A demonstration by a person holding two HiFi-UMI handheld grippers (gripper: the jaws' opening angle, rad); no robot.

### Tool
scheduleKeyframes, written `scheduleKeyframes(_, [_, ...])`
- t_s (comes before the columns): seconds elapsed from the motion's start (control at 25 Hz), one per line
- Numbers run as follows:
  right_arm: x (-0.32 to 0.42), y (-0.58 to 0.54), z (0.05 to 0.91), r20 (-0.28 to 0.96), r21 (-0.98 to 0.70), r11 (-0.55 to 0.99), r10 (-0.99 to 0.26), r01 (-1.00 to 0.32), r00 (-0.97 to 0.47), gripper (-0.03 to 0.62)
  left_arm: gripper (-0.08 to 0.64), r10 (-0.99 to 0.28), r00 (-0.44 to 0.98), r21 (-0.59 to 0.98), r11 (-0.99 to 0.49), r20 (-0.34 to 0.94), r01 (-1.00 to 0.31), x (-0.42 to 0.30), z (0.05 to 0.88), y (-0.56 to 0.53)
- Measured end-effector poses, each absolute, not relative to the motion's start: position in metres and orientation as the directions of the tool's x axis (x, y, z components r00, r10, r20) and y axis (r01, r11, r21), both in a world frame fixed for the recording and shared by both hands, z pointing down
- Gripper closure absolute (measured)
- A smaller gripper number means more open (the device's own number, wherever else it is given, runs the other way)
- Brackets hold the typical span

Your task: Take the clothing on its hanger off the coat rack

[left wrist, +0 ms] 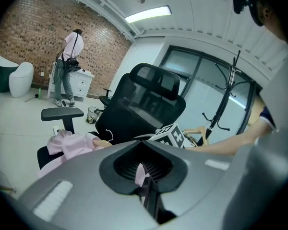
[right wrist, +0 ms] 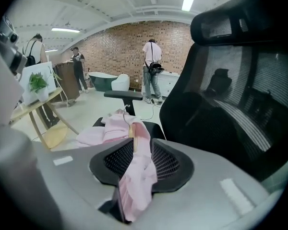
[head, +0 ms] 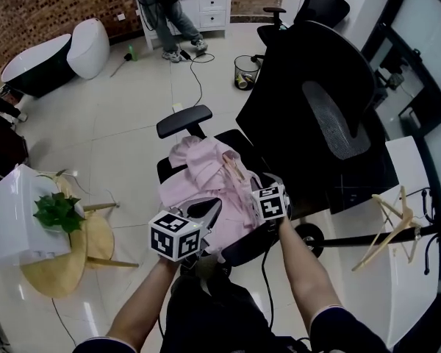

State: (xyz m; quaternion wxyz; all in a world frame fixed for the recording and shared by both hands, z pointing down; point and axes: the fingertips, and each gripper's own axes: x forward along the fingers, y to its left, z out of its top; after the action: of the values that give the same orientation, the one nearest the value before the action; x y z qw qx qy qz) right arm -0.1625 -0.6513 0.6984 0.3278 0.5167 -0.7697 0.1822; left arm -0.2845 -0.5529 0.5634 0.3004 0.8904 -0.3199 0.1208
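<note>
A pink garment [head: 206, 175] on a wooden hanger [head: 232, 169] lies crumpled on the seat of a black office chair [head: 239, 252]. Both grippers reach onto it from the near side. My left gripper [head: 206, 213] is shut on a thin fold of the pink fabric [left wrist: 140, 173], with its jaws almost together. A loose strip of the same garment [right wrist: 137, 176] hangs between the jaws of my right gripper [head: 250, 191], and a dark gap shows beside the cloth. The black coat rack [head: 426, 230] stands to the right, apart from the garment, with a bare wooden hanger [head: 388, 230] on it.
The chair's tall mesh back [head: 331, 116] rises right behind the garment, its armrest [head: 184, 120] to the left. A low round table [head: 59, 259] holds a plant [head: 57, 212] and a white box. A white desk [head: 404, 271] is at the right. People stand far off by a white cabinet [head: 213, 2].
</note>
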Motion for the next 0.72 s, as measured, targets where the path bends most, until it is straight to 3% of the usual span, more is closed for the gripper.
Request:
scheduleKeyframes(0.32, [-0.161,-0.651,0.603,0.549,0.088,0.303,-0.810,-0.949,-0.208,0.517,0.548,-0.468,0.805,0.416,-0.691,0.366,-0.591,-0.288,0.523,-0.562])
scheduleKeyframes(0.52, [-0.170,-0.645,0.525,0.391,0.011,0.247,-0.893,-0.969,-0.223,0.588,0.548,-0.478,0.822,0.357,-0.743,0.310,-0.567,-0.292,0.487,-0.575])
scheduleKeyframes(0.72, [-0.186,-0.633,0.449,0.225,0.006,0.251,-0.944,-0.968,-0.243,0.589,0.548,-0.493,0.833,0.314,-0.772,0.252,-0.552,-0.299,0.459,-0.583])
